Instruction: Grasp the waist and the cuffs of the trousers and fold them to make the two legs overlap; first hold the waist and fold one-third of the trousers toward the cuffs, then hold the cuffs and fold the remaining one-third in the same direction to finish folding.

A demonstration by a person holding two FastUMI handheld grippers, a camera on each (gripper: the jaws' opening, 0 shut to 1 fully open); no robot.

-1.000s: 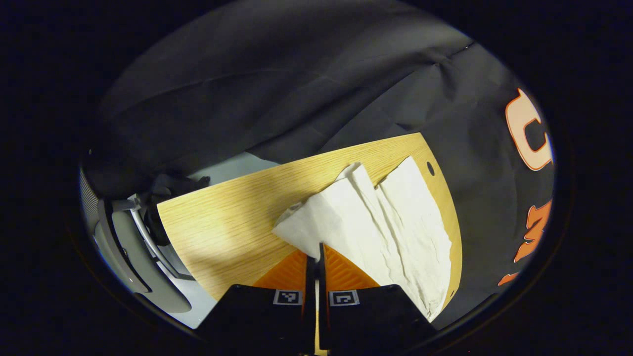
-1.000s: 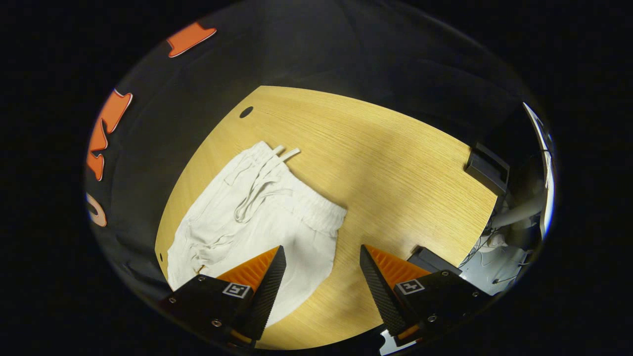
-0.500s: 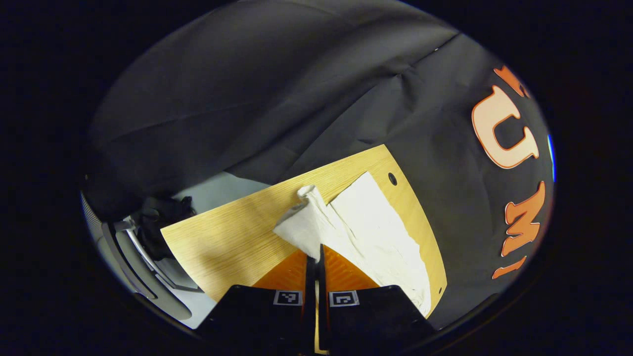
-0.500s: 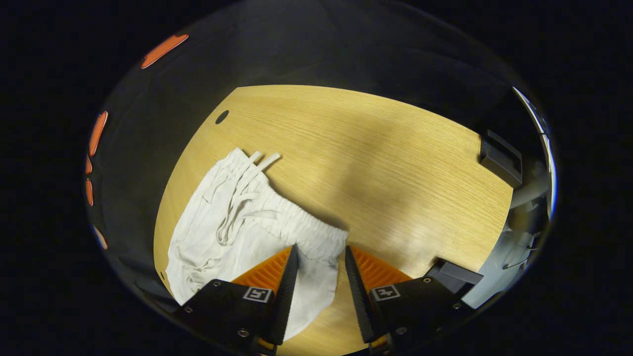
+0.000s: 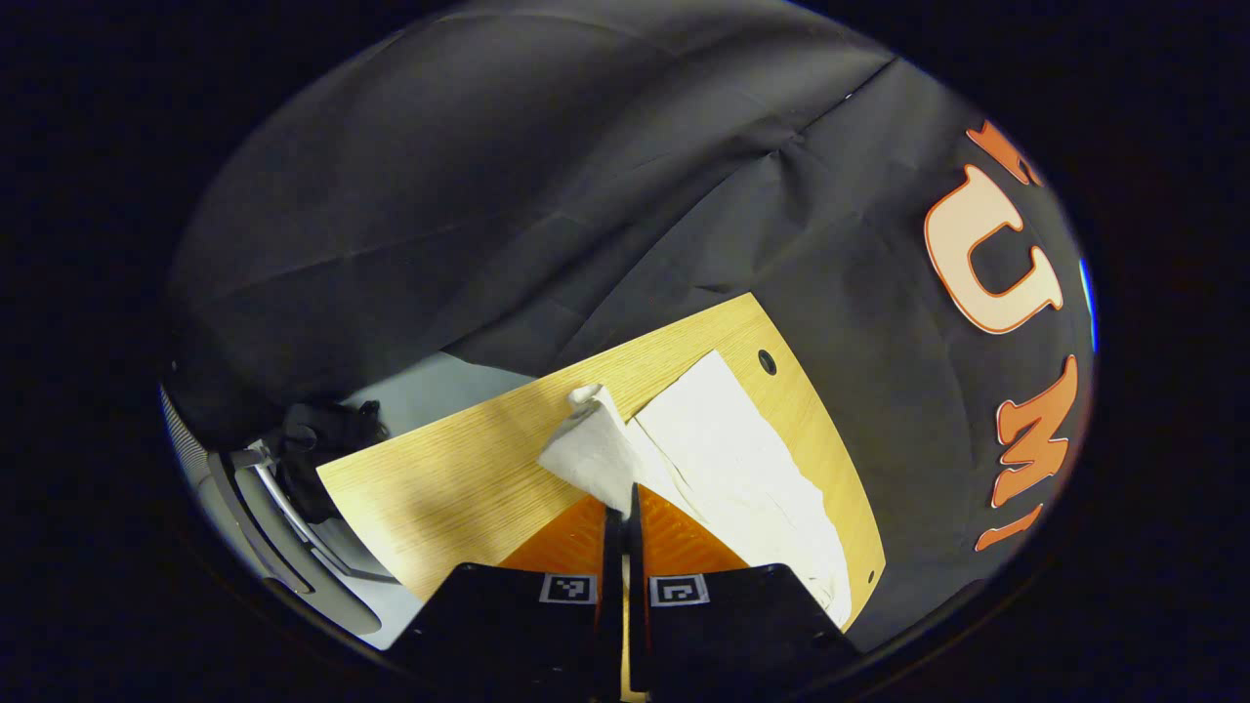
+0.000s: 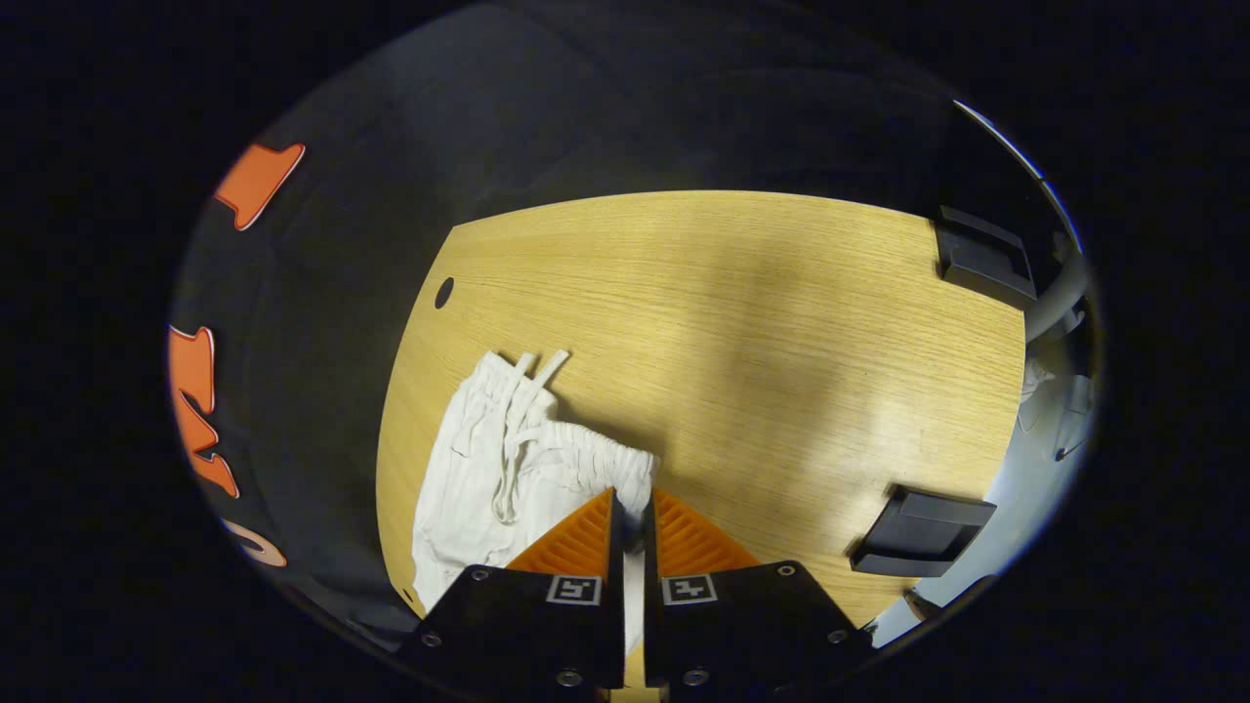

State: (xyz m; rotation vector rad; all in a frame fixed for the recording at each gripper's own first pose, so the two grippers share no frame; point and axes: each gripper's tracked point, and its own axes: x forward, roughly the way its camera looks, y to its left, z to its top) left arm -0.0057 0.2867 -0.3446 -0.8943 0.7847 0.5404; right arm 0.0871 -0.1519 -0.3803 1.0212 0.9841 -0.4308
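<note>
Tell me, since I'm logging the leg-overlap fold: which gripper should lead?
Probably the left gripper: it has a cuff of the white trousers lifted, while the right gripper only pins the waistband on the table.

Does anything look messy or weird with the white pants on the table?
Nothing looks broken or spilled. The trousers lie wrinkled on the table, with the drawstring trailing loose past the waist. The right gripper pinches the waistband, and the left gripper has lifted a bunched-up cuff. That fits a fold in progress.

Light wood table [image 6: 781, 322] with small round hole [image 6: 443, 292]. Black cloth wall [image 5: 508, 176] behind. Pale floor [image 5: 430, 376] beside the table.
</note>
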